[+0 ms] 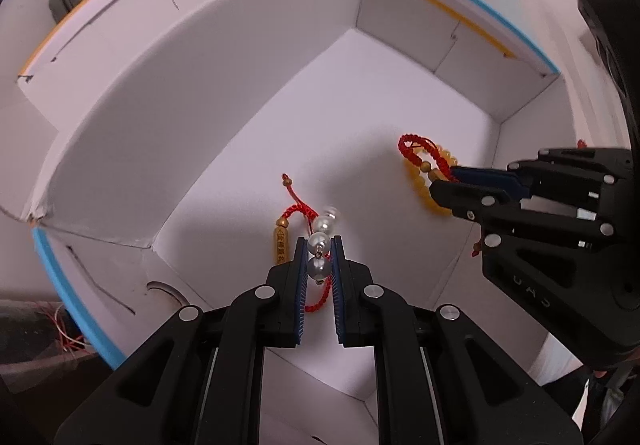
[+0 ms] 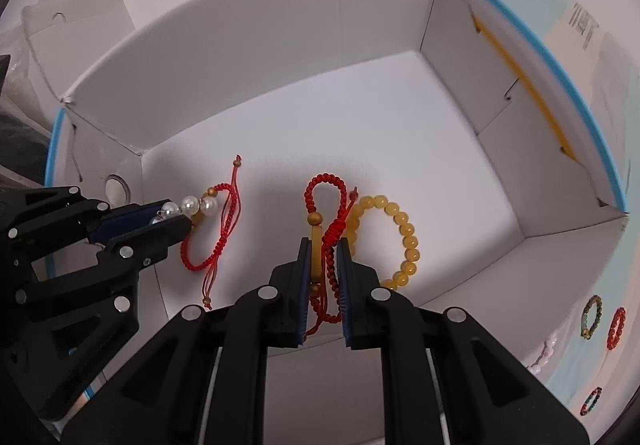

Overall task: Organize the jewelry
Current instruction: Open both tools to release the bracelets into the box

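- The left gripper (image 1: 319, 251) has its fingers pinched on a string of pearls (image 1: 322, 241); one pearl sits right between the blue pads, and two more stick out past the fingertips.
- In the right wrist view the left gripper (image 2: 172, 215) reaches in from the left, and the pearls (image 2: 192, 205) show at its tips.
- Under and just left of the left fingers lies a red cord bracelet (image 1: 298, 213) with a gold tube charm (image 1: 281, 245). Part of its cord runs down between the two fingers.
- In the right wrist view this red cord bracelet (image 2: 216, 241) forms a loop on the box floor, just beyond the left fingertips.
- The right gripper (image 2: 323, 251) has its fingers closed on a red braided bracelet (image 2: 326, 201). An amber bar and the red cords are held between the pads, and a loop of the braid stands out past the tips.
- A yellow bead bracelet (image 2: 400, 237) lies on the floor just right of the right fingers, touching the red braid.
- In the left wrist view the right gripper (image 1: 448, 181) comes in from the right, with the red braided bracelet (image 1: 420, 151) and the yellow bead bracelet (image 1: 416, 185) at its tips.
- All this sits inside a white cardboard box (image 2: 280, 45) with blue-edged flaps; its wall (image 1: 160, 105) rises ahead of the left fingers.
- Outside the box, far right of the right fingers, several small bead bracelets (image 2: 591, 315) lie on a pale surface.
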